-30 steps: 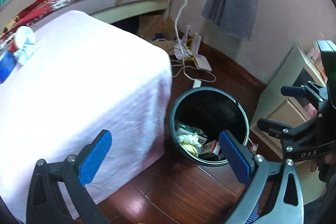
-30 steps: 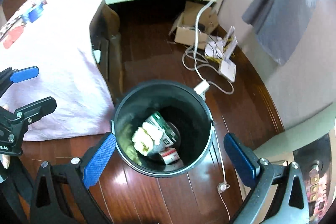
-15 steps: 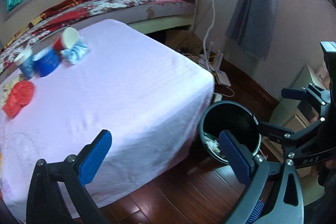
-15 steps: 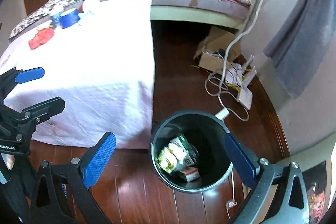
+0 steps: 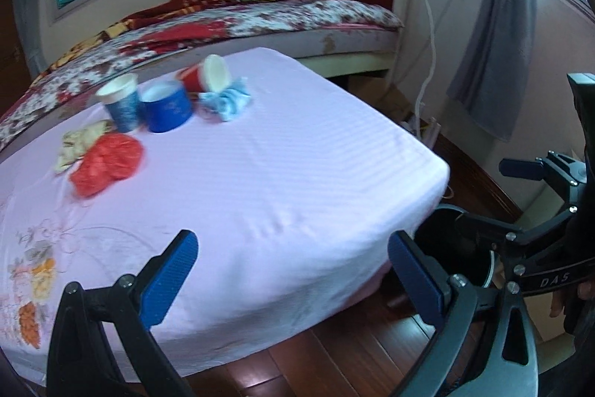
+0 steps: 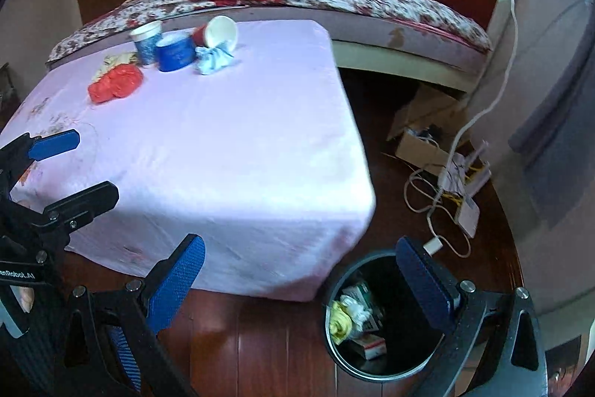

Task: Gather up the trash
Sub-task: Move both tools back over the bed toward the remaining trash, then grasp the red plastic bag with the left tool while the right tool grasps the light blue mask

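Moved: my claws have swung up from the round black plastic bin toward the table.
Left claw: spread wide, holding nothing.
Right claw: spread wide, empty, above the bin.
Trash: crumpled red plastic bag lies ahead-left on the pink tablecloth, beside paper cups; left claw nearer.

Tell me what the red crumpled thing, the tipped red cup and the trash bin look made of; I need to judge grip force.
Red crumpled thing: probably thin plastic film, like a bag; glossy folds. Tipped red cup: likely paper, with a matte white inside and thin rim. Trash bin: dark hard plastic or coated metal; the smooth, slightly shiny rim leaves it open.
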Tool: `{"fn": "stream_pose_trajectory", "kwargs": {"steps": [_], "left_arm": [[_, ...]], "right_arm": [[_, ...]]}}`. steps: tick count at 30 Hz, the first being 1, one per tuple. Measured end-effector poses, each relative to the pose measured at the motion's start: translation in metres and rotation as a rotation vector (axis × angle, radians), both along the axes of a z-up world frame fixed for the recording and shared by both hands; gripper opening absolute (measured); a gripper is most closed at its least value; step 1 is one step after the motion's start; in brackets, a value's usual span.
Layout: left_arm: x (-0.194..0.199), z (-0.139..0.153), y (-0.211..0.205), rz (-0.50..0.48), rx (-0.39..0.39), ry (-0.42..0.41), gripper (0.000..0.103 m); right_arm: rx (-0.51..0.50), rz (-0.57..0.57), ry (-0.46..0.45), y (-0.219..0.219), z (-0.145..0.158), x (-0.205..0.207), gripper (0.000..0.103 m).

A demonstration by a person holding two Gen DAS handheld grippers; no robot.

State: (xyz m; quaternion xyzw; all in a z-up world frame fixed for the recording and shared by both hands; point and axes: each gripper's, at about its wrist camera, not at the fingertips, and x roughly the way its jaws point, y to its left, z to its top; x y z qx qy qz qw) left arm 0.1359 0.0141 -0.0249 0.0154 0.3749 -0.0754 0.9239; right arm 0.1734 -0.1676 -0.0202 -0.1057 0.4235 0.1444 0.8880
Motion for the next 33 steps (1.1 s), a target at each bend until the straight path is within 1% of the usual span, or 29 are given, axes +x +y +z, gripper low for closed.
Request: {"fn": "stream_pose_trajectory", "kwargs": {"steps": [5,11,15,17,19,22,23,25,29,31,33], "left_arm": [[0.001,-0.001,0.031,0.063,0.006,-0.005,0.102],[0.002,-0.004,0.077,0.141,0.016,-0.011,0.102],[0.012,-0.004,0.111,0.201,0.028,-0.010,0.102],[0.018,-0.003,0.125,0.230,0.041,-0.016,0.102],[0.031,-0.002,0.141,0.254,0.045,-0.014,0.102],[0.050,-0.004,0.158,0.271,0.043,-0.015,0.102],[0.057,-0.007,0.163,0.269,0.037,-0.012,0.102],[0.076,-0.015,0.169,0.262,0.025,0.017,0.102],[0.105,-0.026,0.176,0.267,0.032,0.031,0.100],[0.118,-0.031,0.178,0.261,0.011,0.045,0.100],[0.132,-0.037,0.178,0.254,0.016,0.067,0.099]], "right_arm": [[0.023,0.041,-0.009,0.031,0.005,0.008,0.103],[0.060,0.088,-0.020,0.071,0.010,0.021,0.103],[0.107,0.101,-0.025,0.093,0.011,0.035,0.103],[0.149,0.123,-0.014,0.105,0.009,0.044,0.103],[0.153,0.148,0.001,0.116,0.006,0.052,0.103],[0.101,0.160,0.019,0.133,-0.001,0.069,0.103],[0.101,0.162,0.020,0.135,-0.003,0.075,0.103],[0.105,0.151,0.017,0.139,-0.008,0.092,0.103],[0.156,0.119,0.038,0.143,-0.013,0.137,0.103],[0.165,0.110,0.050,0.149,-0.017,0.159,0.103],[0.158,0.109,0.057,0.157,-0.021,0.178,0.103]]}}
